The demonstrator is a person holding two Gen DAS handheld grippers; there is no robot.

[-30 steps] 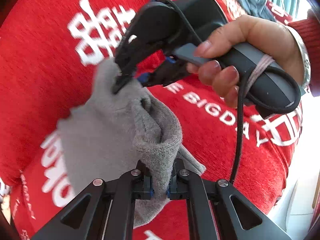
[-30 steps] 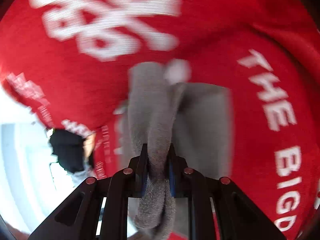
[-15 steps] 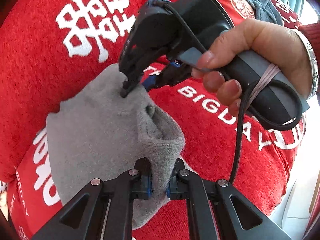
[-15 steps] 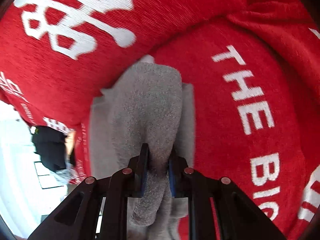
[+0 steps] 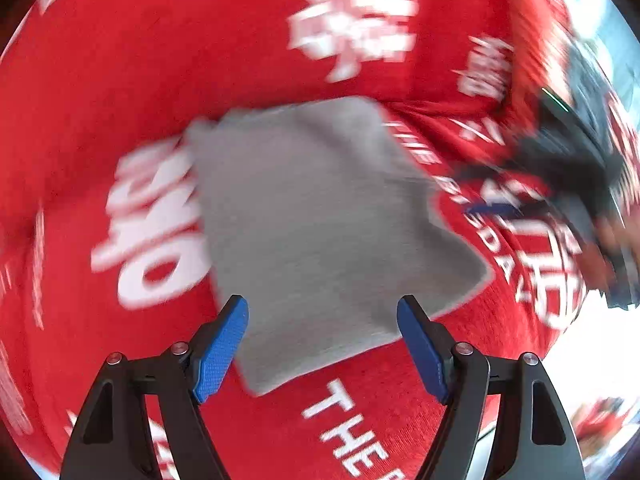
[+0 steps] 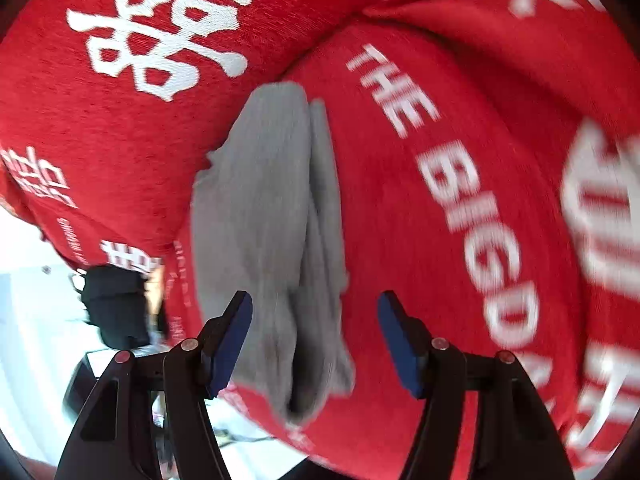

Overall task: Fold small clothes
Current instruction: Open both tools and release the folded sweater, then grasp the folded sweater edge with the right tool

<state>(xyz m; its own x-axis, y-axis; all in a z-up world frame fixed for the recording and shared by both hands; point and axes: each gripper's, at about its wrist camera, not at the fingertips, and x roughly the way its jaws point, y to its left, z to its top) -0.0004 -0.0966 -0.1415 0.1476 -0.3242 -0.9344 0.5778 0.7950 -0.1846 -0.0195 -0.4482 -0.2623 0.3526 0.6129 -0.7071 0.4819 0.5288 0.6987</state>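
Observation:
A small grey knit garment lies folded flat on a red cover with white lettering. In the right wrist view the same grey garment shows stacked folded layers along its edge. My left gripper hangs open just above the garment's near edge, nothing between its blue pads. My right gripper is open too, over the garment's near end. The right gripper appears as a dark blur at the right of the left wrist view.
The red cover has a raised cushion at the back, and the garment lies against the crease below it. A black object and pale floor sit beyond the cover's left edge. Bright floor lies off its right edge.
Both grippers were shut on the grey garment, holding it up; now both have opened and drawn back. The garment has dropped and lies flat and folded on the red cover.

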